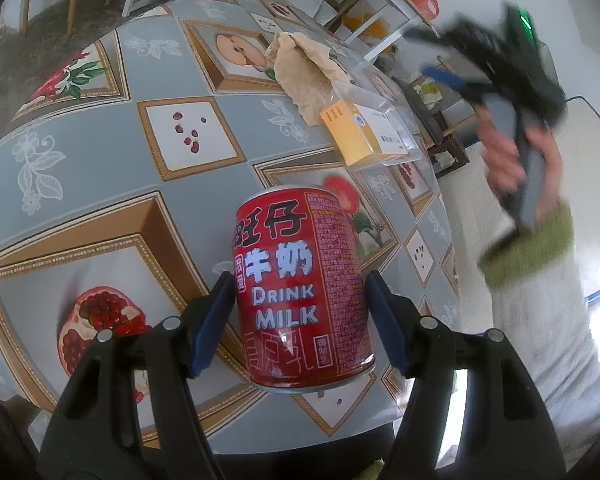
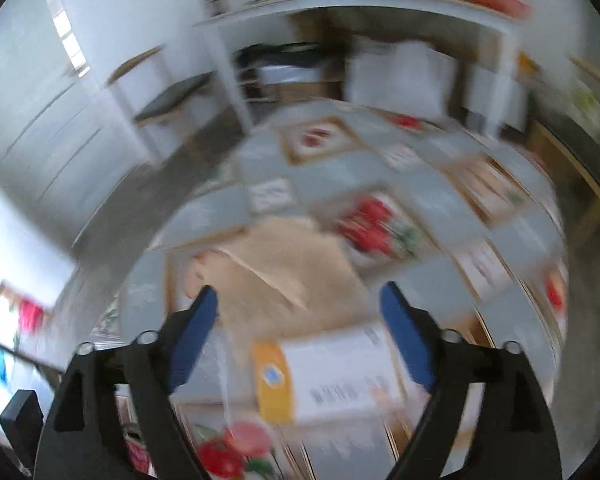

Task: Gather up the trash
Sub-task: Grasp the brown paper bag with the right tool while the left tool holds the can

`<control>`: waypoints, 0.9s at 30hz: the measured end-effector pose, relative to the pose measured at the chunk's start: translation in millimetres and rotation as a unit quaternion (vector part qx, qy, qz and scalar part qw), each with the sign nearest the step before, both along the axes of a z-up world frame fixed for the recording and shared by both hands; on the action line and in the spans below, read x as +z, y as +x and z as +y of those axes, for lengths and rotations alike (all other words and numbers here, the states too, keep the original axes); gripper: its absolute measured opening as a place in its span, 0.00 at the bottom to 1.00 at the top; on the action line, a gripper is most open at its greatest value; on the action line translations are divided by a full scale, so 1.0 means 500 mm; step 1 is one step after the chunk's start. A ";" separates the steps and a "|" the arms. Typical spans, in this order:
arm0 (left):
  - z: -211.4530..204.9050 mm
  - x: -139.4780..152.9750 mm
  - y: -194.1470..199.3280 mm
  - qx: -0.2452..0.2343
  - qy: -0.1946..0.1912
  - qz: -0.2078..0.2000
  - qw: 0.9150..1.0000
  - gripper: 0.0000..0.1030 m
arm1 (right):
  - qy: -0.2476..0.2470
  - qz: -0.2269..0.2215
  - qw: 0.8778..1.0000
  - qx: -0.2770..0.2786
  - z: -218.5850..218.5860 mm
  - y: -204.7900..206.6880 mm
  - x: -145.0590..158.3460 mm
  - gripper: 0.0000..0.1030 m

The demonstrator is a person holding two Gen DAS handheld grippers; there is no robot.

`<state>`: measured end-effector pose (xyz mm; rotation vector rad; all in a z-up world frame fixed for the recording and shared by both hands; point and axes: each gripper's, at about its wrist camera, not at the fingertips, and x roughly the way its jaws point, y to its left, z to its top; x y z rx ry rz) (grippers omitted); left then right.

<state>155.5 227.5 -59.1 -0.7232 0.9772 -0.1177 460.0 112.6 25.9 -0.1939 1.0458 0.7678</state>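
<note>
step: you are holding the can (image 1: pixel 304 288) clamped in the left gripper (image 1: pixel 302 312), above the table's (image 1: pixel 100 168) near edge | right gripper (image 2: pixel 300 332): spread, empty, hovering over the box (image 2: pixel 332 376) | next: closing squarely on the box, beside the napkin (image 2: pixel 284 268)

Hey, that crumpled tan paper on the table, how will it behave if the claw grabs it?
The crumpled tan paper looks thin and creased, so it is probably light and floppy and would likely crush between the pads. Being limp, it should drag rather than roll if pushed.
</note>
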 end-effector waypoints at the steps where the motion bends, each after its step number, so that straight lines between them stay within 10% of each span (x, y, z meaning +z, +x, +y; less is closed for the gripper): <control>1: 0.001 0.000 0.001 0.000 -0.001 0.000 1.000 0.61 | -0.008 0.023 1.000 0.020 0.027 0.014 -0.013 0.93; 12: 0.003 -0.003 0.006 -0.006 -0.003 0.001 1.000 0.61 | -0.159 0.160 0.974 0.028 0.208 0.141 -0.221 0.93; 22: 0.005 -0.007 0.002 -0.007 -0.007 -0.003 1.000 0.61 | -0.232 0.107 0.966 0.044 0.236 0.078 -0.236 0.90; 27: 0.005 -0.007 -0.001 -0.006 -0.010 -0.003 1.000 0.61 | -0.218 0.101 0.970 0.018 0.221 0.064 -0.214 0.66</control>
